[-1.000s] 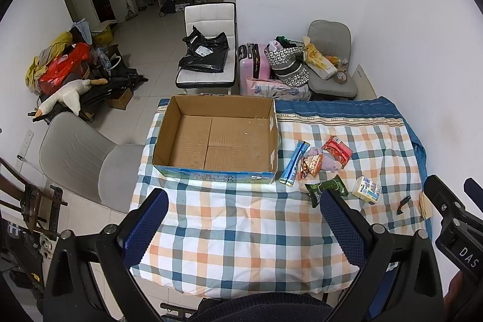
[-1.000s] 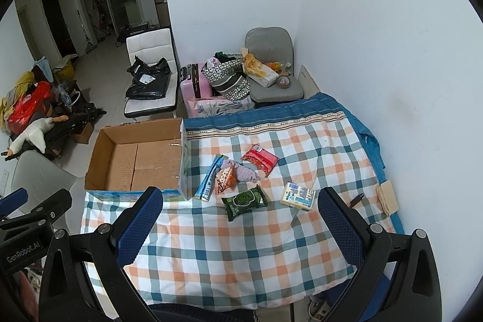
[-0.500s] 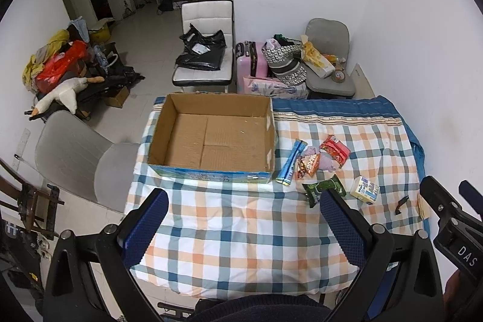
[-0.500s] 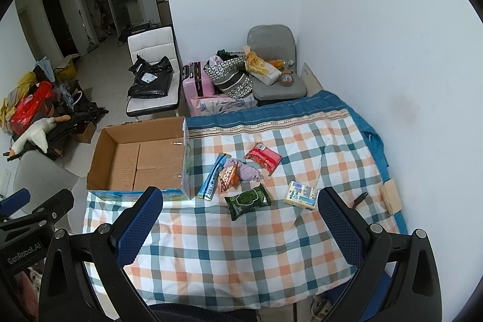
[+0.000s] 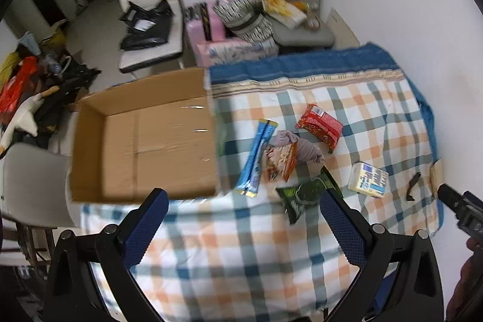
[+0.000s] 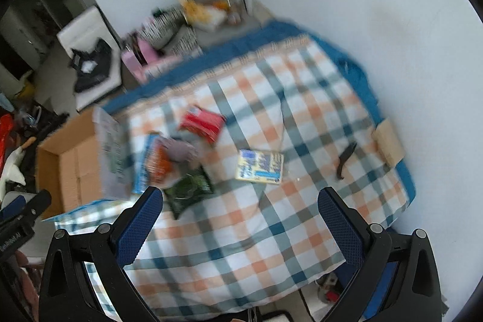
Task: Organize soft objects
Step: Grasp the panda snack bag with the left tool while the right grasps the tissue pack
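Note:
An open, empty cardboard box [image 5: 151,141] [image 6: 72,165] sits at the left of a table under a plaid cloth [image 5: 241,246] [image 6: 271,216]. Right of it lie a blue stick pack [image 5: 256,156], an orange snack bag [image 5: 280,162] on a grey cloth [image 5: 305,150] [image 6: 181,150], a red packet [image 5: 320,127] [image 6: 202,122], a green packet [image 5: 305,195] [image 6: 188,189] and a yellow-and-blue packet [image 5: 368,180] [image 6: 261,166]. My left gripper [image 5: 241,225] and right gripper [image 6: 240,222] are both open and empty, above the table's near side.
A small black object [image 5: 413,182] [image 6: 345,160] and a tan card [image 6: 388,142] lie near the right edge by the white wall. Behind the table stand a grey chair [image 5: 299,2], a pink suitcase [image 5: 208,26] and a white chair [image 5: 151,20]. Clutter covers the floor at left.
Both grippers have moved forward and down toward the table, swinging to the right. The objects now look larger and nearer. Nothing on the table has moved.

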Demonstrator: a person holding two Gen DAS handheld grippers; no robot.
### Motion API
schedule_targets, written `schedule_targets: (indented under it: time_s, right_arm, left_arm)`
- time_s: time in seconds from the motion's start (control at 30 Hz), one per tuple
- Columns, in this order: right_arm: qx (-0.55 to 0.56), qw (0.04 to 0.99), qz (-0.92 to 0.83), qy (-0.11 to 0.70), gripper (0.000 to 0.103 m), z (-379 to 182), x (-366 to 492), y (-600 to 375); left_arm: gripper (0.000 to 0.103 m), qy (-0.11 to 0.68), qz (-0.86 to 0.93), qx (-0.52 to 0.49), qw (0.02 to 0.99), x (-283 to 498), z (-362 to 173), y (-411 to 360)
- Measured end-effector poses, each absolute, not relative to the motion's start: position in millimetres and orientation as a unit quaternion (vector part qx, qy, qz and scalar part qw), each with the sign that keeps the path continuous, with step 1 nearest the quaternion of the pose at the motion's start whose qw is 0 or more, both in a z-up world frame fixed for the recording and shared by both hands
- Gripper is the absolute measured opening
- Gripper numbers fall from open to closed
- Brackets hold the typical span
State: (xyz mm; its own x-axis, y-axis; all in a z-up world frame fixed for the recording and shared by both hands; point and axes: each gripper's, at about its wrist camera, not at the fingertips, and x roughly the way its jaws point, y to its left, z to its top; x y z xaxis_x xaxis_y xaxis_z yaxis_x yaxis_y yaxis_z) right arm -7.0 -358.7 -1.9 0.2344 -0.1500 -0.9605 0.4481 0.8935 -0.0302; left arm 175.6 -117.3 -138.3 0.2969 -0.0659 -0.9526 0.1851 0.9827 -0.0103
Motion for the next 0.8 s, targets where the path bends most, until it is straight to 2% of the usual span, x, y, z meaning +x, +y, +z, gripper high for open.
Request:
schedule_targets:
  time_s: [0.07, 0.1, 0.3, 0.37, 0.63, 0.8]
  right_arm:
    - [0.134, 0.751, -0.193, 0.617, 0.103, -45, 12, -383]
    - [0.143, 0.739, -0.197, 0.629, 0.103, -63, 16, -392]
    - [0.196, 0.664, -0.199, 0.693, 0.103, -182, 43, -438]
    - [0.201, 0.653, -0.205, 0.701, 0.103, -199, 46, -439]
    - [0.214, 0.63, -0.203, 0.719, 0.103, -250, 61, -449]
    - [0.242, 0.617, -0.181, 0.726, 0.103, -275, 64, -452]
  left_arm:
    - [0.103, 0.609, -0.083, 0.064, 0.786, 203, -172, -137]
    - [0.098, 0.619, -0.087, 0.068, 0.778, 213, -185, -145]
    - [0.085, 0.673, -0.082, 0.131, 0.723, 263, -266, -180]
    - [0.081, 0.69, -0.08, 0.158, 0.702, 276, -295, -191]
    - [0.081, 0.724, -0.062, 0.24, 0.643, 305, -368, -209]
    - [0.08, 0.745, -0.09, 0.204, 0.629, 298, -367, -208]
